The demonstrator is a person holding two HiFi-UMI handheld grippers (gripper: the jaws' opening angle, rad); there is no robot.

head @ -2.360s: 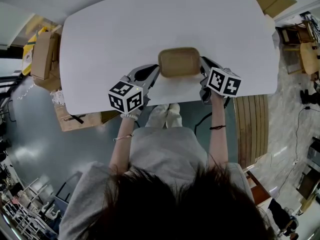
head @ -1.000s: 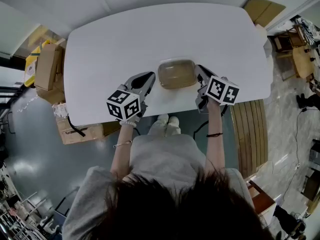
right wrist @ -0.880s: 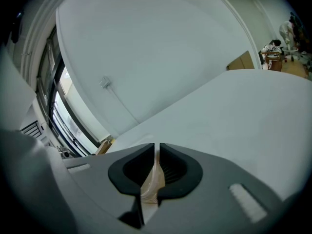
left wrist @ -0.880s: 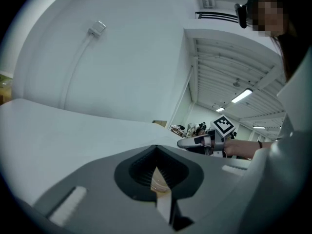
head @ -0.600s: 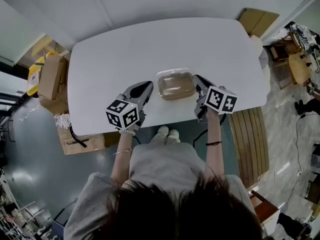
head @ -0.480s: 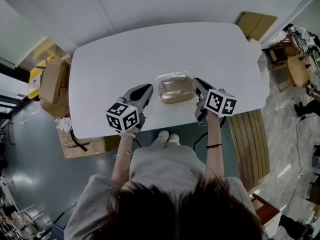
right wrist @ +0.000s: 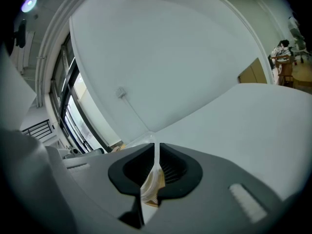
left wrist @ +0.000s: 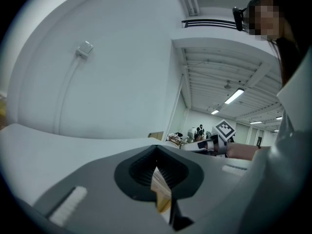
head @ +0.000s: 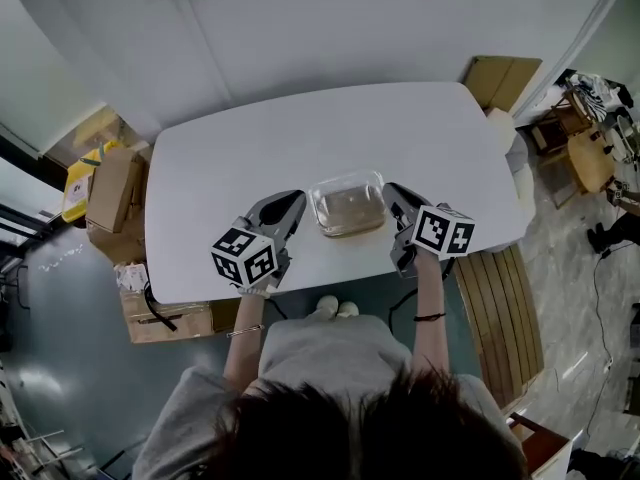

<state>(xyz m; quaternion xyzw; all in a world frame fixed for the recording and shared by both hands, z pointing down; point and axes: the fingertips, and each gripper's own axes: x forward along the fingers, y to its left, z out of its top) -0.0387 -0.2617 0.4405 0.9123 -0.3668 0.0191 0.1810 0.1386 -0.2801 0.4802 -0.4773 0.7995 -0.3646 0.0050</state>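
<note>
A clear plastic container (head: 347, 204) with brown contents is held between my two grippers over the front part of the white table (head: 240, 148). My left gripper (head: 297, 201) is shut on its left rim, and my right gripper (head: 391, 191) is shut on its right rim. In the left gripper view the jaws (left wrist: 157, 177) pinch a thin clear edge with brown behind it (left wrist: 162, 193). The right gripper view shows the same on its side: the jaws (right wrist: 156, 172) clamp the clear rim (right wrist: 152, 183). The right gripper (left wrist: 214, 141) also shows across from the left one.
Cardboard boxes (head: 105, 203) stand on the floor left of the table. A flat cardboard sheet (head: 497, 78) leans at the far right corner. A slatted wooden panel (head: 512, 298) lies to the right of the person, with chairs (head: 590, 133) beyond it.
Both grippers have stayed shut on the container. The head view has pulled back, so table and container look smaller. In the gripper views the table surface sits lower than before.
</note>
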